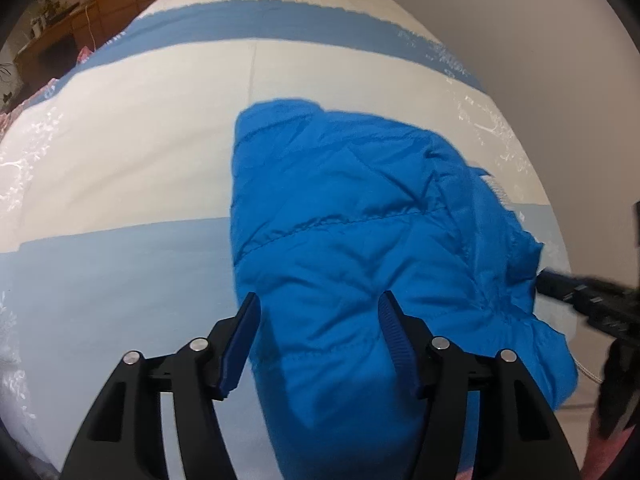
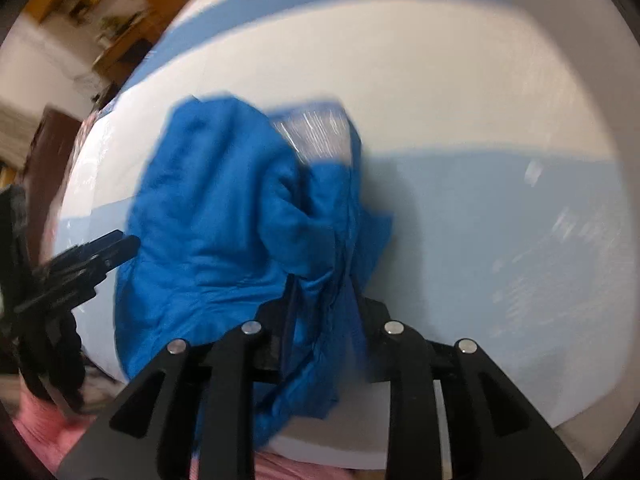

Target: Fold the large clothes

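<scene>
Jacket point(image 2: 224, 216) in right gripper point(image 2: 322, 284)

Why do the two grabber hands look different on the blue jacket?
The left gripper is wide open with nothing pinched; the right gripper is shut on a bunch of the blue jacket. The left gripper hovers over smooth fabric; the right gripper holds crumpled fabric. Both are black, over the bed.

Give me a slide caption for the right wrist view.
Right gripper pinching blue jacket on striped bedsheet.
</scene>
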`<state>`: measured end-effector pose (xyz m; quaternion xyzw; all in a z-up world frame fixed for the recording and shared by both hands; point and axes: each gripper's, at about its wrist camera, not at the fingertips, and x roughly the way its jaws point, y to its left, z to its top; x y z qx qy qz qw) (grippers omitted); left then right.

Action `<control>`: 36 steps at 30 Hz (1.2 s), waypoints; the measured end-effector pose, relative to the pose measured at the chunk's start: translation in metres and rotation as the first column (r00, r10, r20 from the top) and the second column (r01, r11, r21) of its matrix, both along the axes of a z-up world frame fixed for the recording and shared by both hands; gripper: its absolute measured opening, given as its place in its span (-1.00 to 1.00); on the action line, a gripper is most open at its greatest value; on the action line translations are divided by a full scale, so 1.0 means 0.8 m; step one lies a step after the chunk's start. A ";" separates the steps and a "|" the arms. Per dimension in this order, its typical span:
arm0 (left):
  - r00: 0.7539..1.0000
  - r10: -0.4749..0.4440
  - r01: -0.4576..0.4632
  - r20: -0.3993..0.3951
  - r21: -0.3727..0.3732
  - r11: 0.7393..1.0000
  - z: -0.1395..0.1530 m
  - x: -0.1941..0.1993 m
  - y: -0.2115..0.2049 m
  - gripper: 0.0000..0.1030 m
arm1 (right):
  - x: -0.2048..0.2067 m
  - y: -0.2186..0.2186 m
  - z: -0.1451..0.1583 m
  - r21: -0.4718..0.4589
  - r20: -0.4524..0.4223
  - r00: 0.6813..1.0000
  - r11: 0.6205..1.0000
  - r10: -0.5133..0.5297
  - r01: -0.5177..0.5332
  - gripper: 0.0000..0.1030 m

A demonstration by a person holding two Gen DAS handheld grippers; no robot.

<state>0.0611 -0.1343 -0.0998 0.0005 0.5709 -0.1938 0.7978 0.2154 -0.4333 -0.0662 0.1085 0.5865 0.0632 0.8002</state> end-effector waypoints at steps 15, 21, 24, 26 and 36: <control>0.997 -0.066 0.065 -0.040 -0.030 0.997 -0.014 -0.029 0.000 0.25 | -0.052 0.047 -0.059 0.053 -0.162 0.974 0.987 0.161 -0.154 -0.90; 0.995 -0.099 0.099 -0.017 0.003 0.995 -0.028 -0.037 -0.011 0.33 | -0.071 0.042 -0.106 0.098 -0.169 0.983 0.994 0.070 -0.054 -0.98; 0.995 -0.094 0.094 -0.041 -0.008 0.996 -0.027 -0.031 -0.005 0.31 | -0.067 0.042 -0.092 0.090 -0.164 0.982 0.993 0.094 -0.080 -0.97; 0.996 -0.080 0.080 -0.040 -0.013 0.997 -0.017 -0.023 0.001 0.26 | -0.064 0.038 -0.066 0.084 -0.143 0.985 0.992 0.101 -0.089 -0.91; 0.997 0.033 -0.029 0.075 -0.062 0.998 0.014 0.056 -0.001 0.25 | 0.063 0.062 0.005 -0.105 0.092 0.995 0.994 -0.033 0.043 -0.76</control>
